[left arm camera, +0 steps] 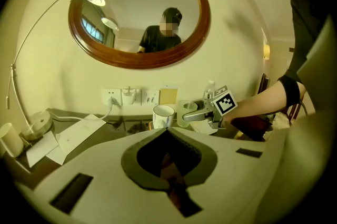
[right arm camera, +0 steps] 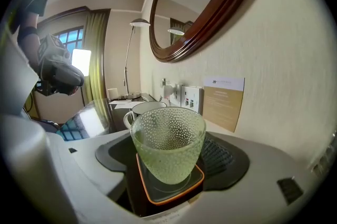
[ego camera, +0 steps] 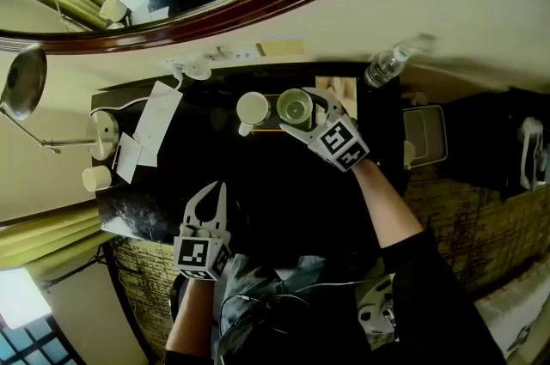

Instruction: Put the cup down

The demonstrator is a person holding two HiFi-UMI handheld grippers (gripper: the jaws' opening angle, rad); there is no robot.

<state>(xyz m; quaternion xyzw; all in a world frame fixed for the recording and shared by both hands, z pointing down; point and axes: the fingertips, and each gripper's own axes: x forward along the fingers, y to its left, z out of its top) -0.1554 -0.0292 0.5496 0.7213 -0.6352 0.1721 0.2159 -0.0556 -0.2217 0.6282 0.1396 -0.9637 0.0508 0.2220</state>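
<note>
A green dimpled glass cup (right arm camera: 167, 144) stands upright on an orange-rimmed coaster (right arm camera: 174, 194), at the back of the dark table (ego camera: 284, 183). My right gripper (ego camera: 301, 112) is open around the cup (ego camera: 295, 106), one pad on each side of its wall, with a thin gap showing. A white mug (ego camera: 252, 108) stands just left of the cup, apart from the jaws. Nearer the table's front edge my left gripper (ego camera: 220, 187) is shut and holds nothing, its tips (left arm camera: 167, 129) pointing toward the mug (left arm camera: 163, 115).
A water bottle (ego camera: 384, 67) stands at the back right. Papers (ego camera: 155, 123) and a lamp base (ego camera: 103, 134) lie at the left. Wall sockets (ego camera: 215, 58) and a card (right arm camera: 224, 101) sit on the wall behind the cups, under a round mirror (left arm camera: 139, 12).
</note>
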